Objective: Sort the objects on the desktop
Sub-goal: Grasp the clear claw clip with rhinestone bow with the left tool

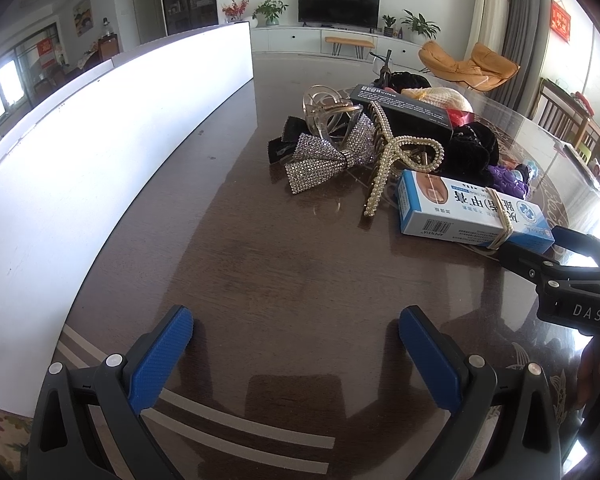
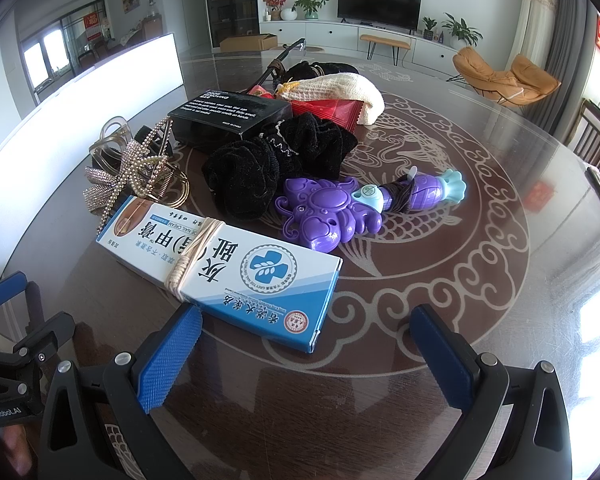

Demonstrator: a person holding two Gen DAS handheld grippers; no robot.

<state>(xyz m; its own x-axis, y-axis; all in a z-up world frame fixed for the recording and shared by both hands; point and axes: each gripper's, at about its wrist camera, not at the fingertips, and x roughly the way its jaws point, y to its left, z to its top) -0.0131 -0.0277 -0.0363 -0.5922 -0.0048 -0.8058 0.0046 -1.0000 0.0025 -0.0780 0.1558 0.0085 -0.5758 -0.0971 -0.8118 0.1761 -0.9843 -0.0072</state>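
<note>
A pile of small objects lies on the dark glass-topped table (image 1: pixel 284 264). It holds a blue-and-white cream box (image 2: pixel 228 268) bound with a rubber band, a purple toy (image 2: pixel 332 216), black scrunchies (image 2: pixel 276 160), a black box (image 2: pixel 228 118), a rhinestone bow clip (image 1: pixel 328 156), a pearl claw clip (image 1: pixel 392 152) and a clear claw clip (image 1: pixel 328 112). My left gripper (image 1: pixel 296 352) is open over bare table, short of the pile. My right gripper (image 2: pixel 306 352) is open, its left fingertip (image 2: pixel 180 344) just under the cream box's near edge. Nothing sits between either pair of fingers.
A long white bin wall (image 1: pixel 112 152) runs along the table's left side. A cream knitted pouch (image 2: pixel 348 90) and a red packet (image 2: pixel 332 110) lie at the pile's far end. Chairs (image 2: pixel 596 144) stand at the right, and a TV (image 2: pixel 380 0) at the back.
</note>
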